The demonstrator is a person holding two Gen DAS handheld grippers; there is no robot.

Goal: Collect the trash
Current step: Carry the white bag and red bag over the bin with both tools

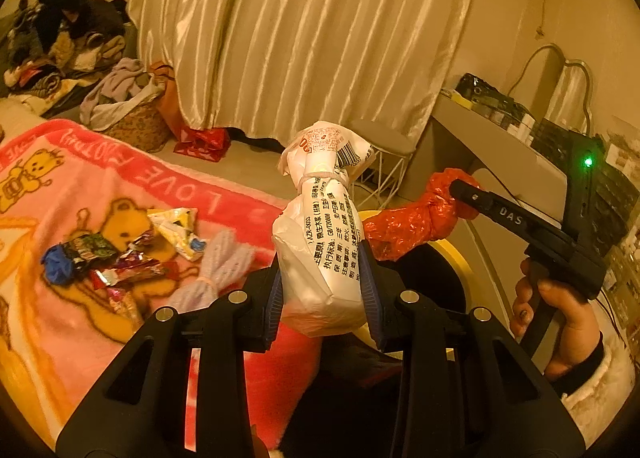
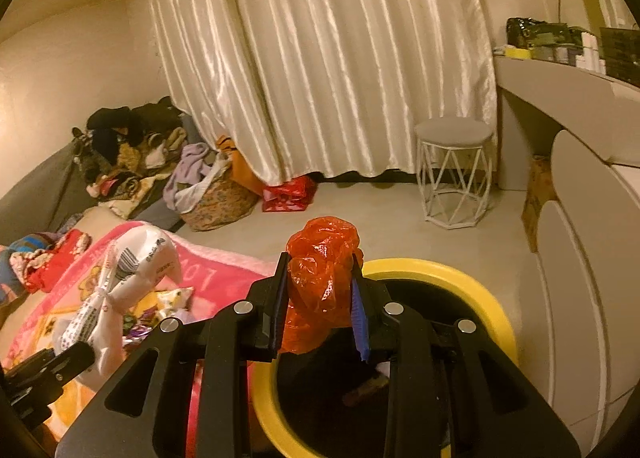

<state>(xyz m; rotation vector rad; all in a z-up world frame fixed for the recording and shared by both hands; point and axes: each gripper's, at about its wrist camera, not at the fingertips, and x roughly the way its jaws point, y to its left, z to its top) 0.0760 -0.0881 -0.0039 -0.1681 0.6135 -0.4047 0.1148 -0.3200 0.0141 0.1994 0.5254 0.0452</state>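
Bedroom, red bag (image 2: pixel 320 282) clamped in right gripper (image 2: pixel 320 298)

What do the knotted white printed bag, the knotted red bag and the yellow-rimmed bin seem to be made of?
Knotted white printed bag: seems thin plastic film; glossy, creased, printed with text and a barcode.
Knotted red bag: seems thin plastic; translucent, crinkled, shiny.
Yellow-rimmed bin: probably hard plastic; smooth rim, dark liner inside.
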